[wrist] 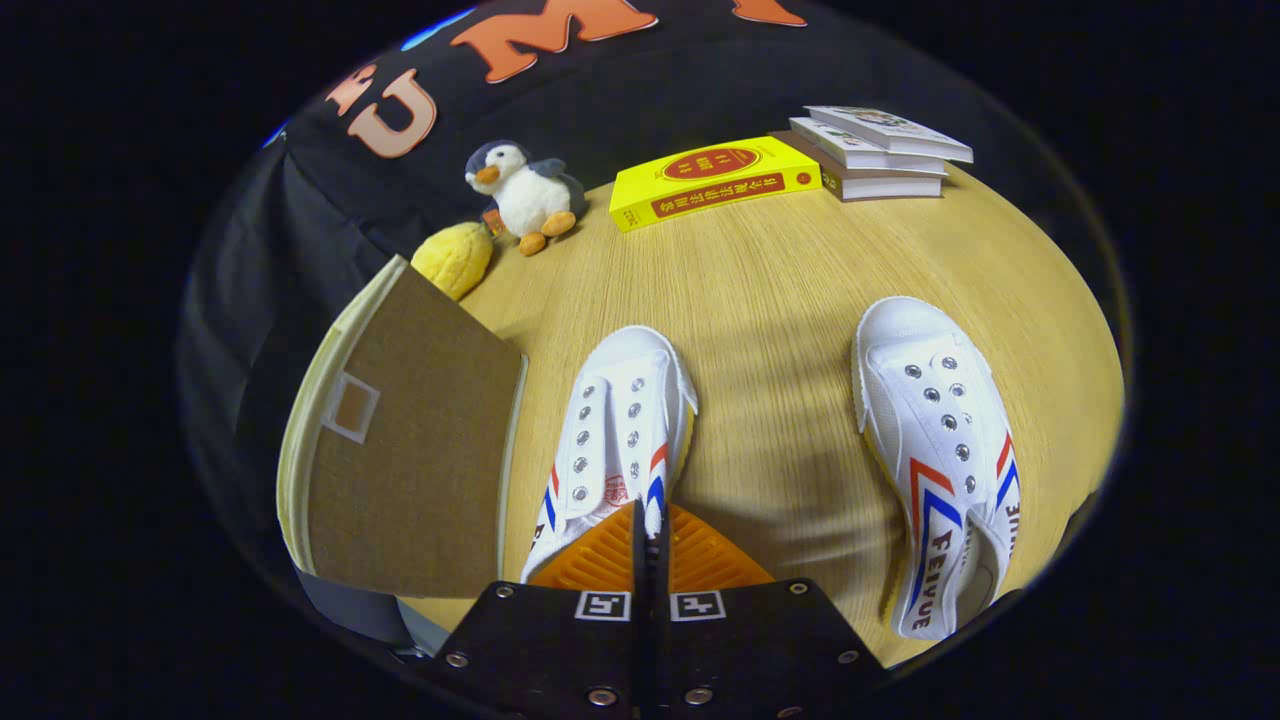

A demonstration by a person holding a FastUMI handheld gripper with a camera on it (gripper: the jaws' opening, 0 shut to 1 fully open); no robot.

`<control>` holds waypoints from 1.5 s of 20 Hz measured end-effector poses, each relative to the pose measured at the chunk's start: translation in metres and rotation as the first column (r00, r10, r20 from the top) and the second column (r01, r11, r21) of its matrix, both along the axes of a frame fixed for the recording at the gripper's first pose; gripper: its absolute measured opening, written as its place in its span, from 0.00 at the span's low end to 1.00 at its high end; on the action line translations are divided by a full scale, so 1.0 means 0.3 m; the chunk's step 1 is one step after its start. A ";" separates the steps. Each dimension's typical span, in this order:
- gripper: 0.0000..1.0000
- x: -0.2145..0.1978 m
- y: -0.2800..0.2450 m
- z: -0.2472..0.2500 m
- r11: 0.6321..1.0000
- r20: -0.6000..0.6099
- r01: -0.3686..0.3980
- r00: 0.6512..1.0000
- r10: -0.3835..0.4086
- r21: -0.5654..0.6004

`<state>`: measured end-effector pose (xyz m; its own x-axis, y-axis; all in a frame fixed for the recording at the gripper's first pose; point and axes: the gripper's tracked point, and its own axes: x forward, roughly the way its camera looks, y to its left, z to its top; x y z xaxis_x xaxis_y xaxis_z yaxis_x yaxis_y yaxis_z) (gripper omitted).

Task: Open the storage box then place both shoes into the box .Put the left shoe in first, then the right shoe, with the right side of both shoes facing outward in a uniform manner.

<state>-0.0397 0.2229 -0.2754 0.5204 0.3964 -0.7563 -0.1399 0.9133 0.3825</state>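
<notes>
Fingers of the gripper [651,545] sit pressed together at bottom centre, apparently pinching the heel rim of the left shoe [615,430]. Lift it level and swing toward the storage box [410,450] at left; the right shoe [940,440] waits at lower right.

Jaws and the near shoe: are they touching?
Cannot tell. In the gripper view the gripper has its jaws closed together, overlapping the near shoe; neither contact nor gap shows plainly.

We see a light wood-grain tabletop [780,300] with a plush penguin toy [522,195], a lumpy yellow plush [452,260] beside it, a yellow book [712,180], and three stacked pale books [875,150].
</notes>
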 end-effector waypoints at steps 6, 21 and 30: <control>0.00 0.029 0.039 0.253 0.997 0.111 0.047 0.992 -0.054 0.067; 0.00 -0.086 0.643 0.592 0.971 0.226 -0.081 0.974 0.028 0.225; 0.00 -0.131 0.810 0.373 0.991 0.142 -0.090 0.987 0.075 0.101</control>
<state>-0.0789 0.4659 -0.1635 0.5786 0.5168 -0.6310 -0.2707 0.8515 0.4492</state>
